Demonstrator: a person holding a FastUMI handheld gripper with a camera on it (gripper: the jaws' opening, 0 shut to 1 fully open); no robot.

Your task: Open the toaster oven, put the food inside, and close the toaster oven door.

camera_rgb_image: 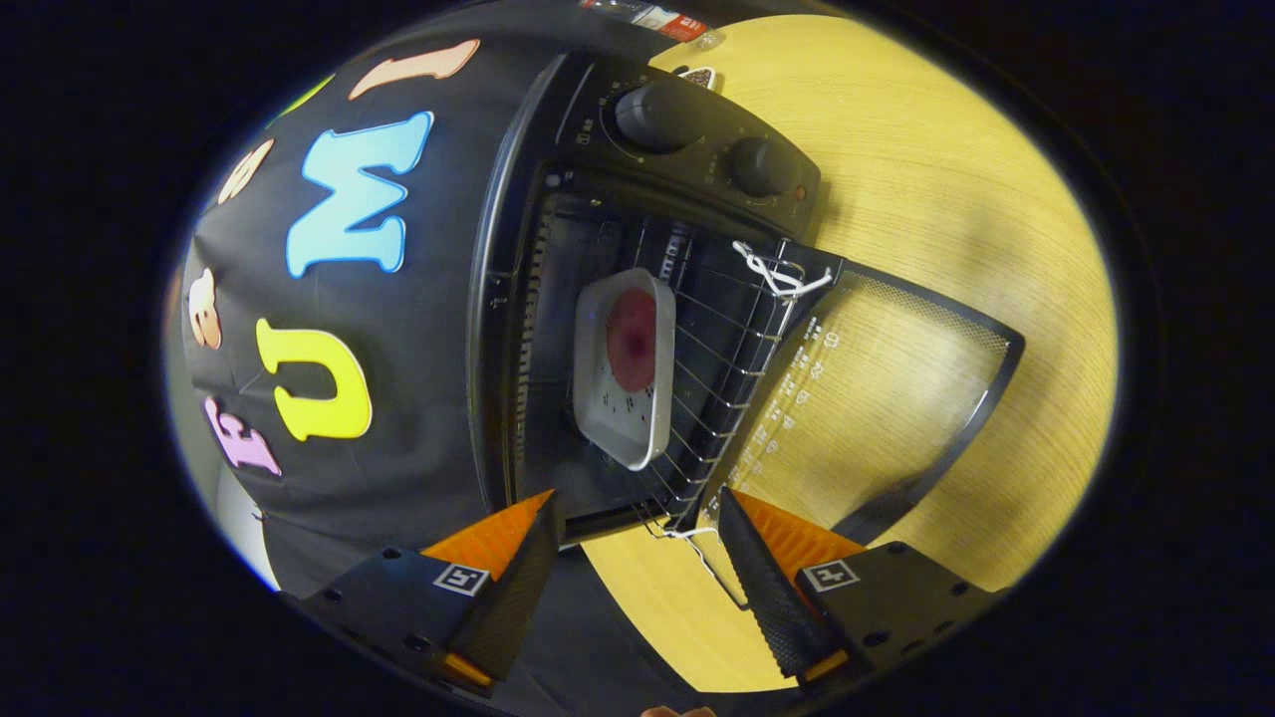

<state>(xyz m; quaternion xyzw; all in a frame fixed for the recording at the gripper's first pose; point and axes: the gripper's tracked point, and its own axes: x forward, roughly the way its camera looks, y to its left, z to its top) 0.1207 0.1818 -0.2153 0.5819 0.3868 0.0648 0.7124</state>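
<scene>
Now the toaster oven [558, 329] stands open on the surface [946, 199], its glass door [877, 388] dropped flat; I'd hook under the door's far edge and swing steadily. Food tray [623, 368] sits inside on the rack; my claw [633, 543] gapes, holding nothing

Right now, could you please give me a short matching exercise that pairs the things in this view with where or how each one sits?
Things:
1. tray of food
2. oven door
3. control knobs
4. gripper

Places or states:
A. swung fully open, wooden table visible through its glass
B. on the wire rack inside the toaster oven
C. open, fingers apart and holding nothing
D. on the oven's front panel, beside the cavity

Pairs: 1-B, 2-A, 3-D, 4-C
</scene>
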